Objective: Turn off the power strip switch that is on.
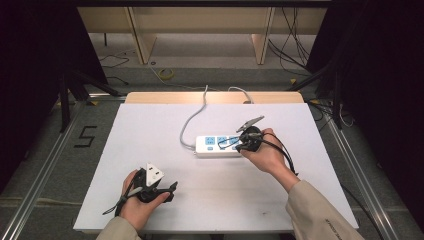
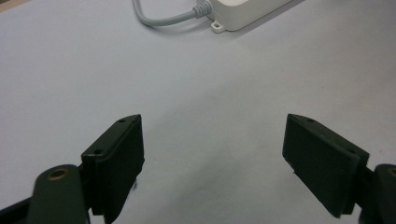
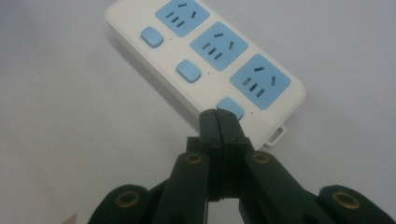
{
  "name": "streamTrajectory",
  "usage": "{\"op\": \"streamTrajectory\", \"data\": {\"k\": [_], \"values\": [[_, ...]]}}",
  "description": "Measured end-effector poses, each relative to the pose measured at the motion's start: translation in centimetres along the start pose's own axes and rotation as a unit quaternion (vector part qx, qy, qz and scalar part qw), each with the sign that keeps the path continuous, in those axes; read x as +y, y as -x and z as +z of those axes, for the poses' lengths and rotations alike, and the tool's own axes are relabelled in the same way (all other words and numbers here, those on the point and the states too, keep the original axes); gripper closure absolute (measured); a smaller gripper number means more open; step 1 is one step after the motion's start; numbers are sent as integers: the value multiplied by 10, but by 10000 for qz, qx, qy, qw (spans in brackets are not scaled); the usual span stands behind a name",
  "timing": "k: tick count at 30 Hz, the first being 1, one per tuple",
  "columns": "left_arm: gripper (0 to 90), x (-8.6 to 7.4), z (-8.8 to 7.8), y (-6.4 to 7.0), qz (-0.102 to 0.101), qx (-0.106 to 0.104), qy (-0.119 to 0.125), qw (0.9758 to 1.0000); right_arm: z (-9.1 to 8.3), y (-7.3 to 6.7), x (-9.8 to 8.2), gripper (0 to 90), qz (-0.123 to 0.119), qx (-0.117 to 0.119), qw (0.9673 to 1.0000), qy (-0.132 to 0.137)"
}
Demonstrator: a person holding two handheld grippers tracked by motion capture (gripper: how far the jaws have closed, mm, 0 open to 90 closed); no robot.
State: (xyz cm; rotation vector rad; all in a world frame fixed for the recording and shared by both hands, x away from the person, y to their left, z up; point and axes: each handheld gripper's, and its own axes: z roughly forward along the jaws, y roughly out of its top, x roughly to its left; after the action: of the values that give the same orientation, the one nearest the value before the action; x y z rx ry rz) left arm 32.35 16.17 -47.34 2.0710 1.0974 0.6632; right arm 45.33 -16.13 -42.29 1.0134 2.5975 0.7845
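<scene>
White table (image 1: 150,210), wooden strip (image 1: 150,97) along its far edge. White power strip (image 1: 212,146) mid-table, three blue sockets, grey cord (image 1: 192,120) running off the far edge. Floor: black "5" mark (image 1: 86,136) at left, yellow cable coil (image 1: 166,74) far, wooden frame (image 1: 142,40) behind it.

The person's left hand (image 1: 136,200) holds the black two-jaw left gripper (image 1: 167,190) low at the near left, its jaws spread wide apart and empty. The right hand (image 1: 267,152), forearm in a beige sleeve (image 1: 320,212), reaches forward with the black right gripper (image 3: 218,122), jaws pressed together, tips angled downward.
</scene>
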Motion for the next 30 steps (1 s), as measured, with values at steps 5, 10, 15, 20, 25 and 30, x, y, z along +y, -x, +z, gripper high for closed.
{"op": "streamTrajectory", "data": {"k": [5, 10, 15, 20, 25, 30], "values": [[206, 0, 0, 0, 9, -6, -6, 10000, -4, -1, -5, 900, -18, 22, 10000, 37], [206, 0, 0, 0, 1, 1, -4, 10000, -8, -3, -12, 900, -12, 50, 10000, 51], [206, 0, 1, 0, 12, -3, -5, 10000, -13, -3, -17, 900, -19, 90, 9999, 136], [206, 0, 0, 0, 1, -1, -5, 10000, -15, -5, -24, 893, -16, 150, 9998, 163], [206, 0, 0, 1, 4, 0, -2, 10000, -18, -5, -29, 885, 15, 186, 9996, 191], [205, 0, 0, 0, -1, -1, -10, 10000, -20, -4, -35, 869, 73, 242, 9995, 206]]}}
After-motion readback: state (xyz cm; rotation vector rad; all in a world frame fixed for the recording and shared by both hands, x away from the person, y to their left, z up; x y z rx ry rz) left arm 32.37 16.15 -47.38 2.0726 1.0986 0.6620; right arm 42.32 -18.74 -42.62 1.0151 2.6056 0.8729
